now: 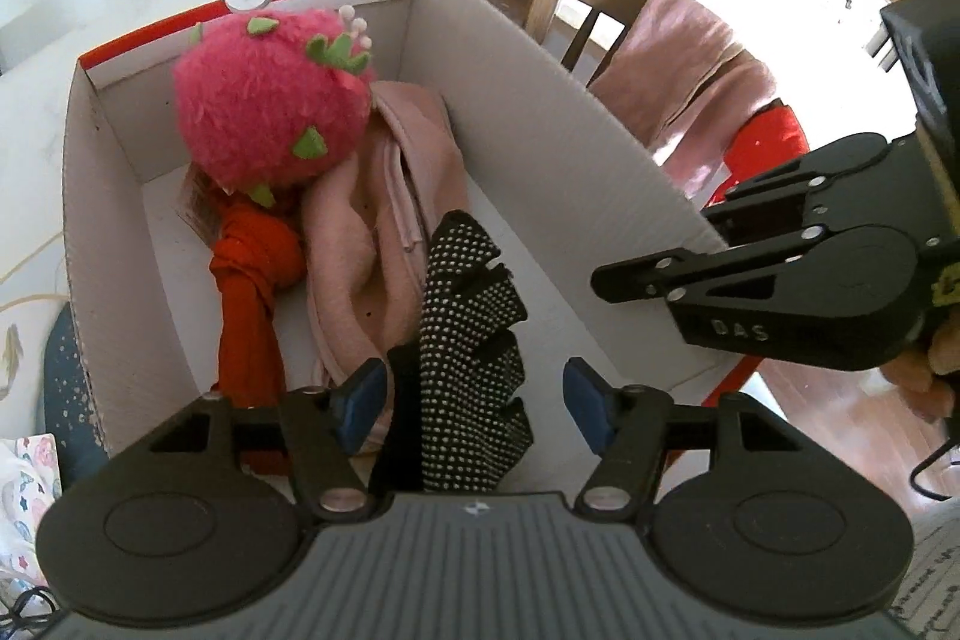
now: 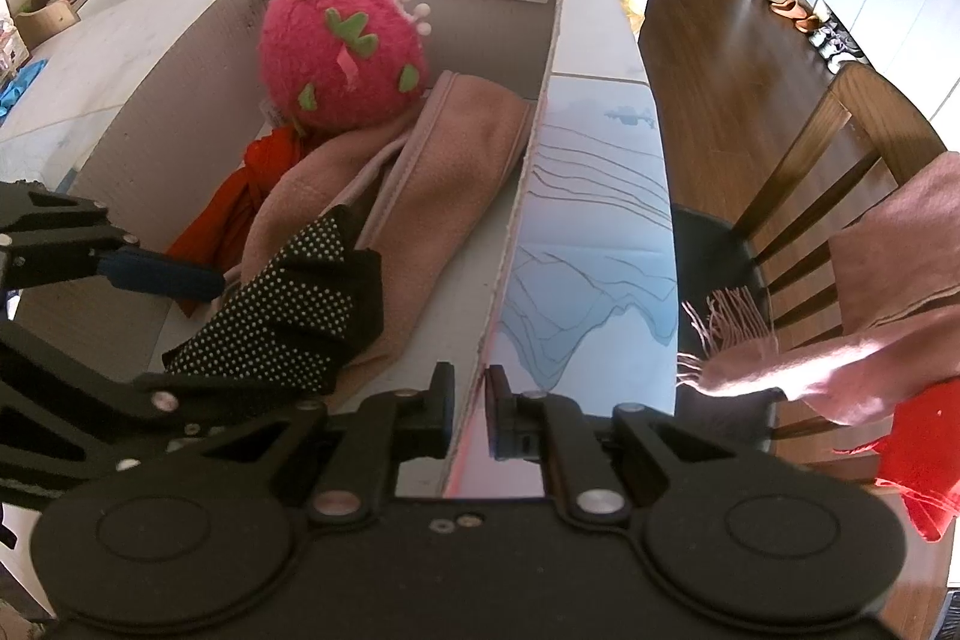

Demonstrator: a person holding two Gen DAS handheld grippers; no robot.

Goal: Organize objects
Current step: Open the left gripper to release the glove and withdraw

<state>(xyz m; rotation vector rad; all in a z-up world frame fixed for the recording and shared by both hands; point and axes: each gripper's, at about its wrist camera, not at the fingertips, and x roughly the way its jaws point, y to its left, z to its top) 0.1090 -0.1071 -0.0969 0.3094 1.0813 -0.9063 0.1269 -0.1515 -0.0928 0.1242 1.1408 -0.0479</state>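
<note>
While boxed — dotted glove (image 1: 474, 352), fingers rightward, lengthwise.

1. My left gripper (image 1: 467, 403) points down and forward. Its two blue pads (image 1: 360, 400) stand wide apart and press on nothing.
2. A black dotted glove (image 1: 474, 340) hangs in the gap between those pads, touching neither pad that I can see.
3. My right gripper (image 2: 471, 409) also points steeply down. Its black fingers (image 2: 441, 400) are almost together.
4. They pinch the thin side wall of the box (image 2: 534, 172), one finger on each side of it.
</note>
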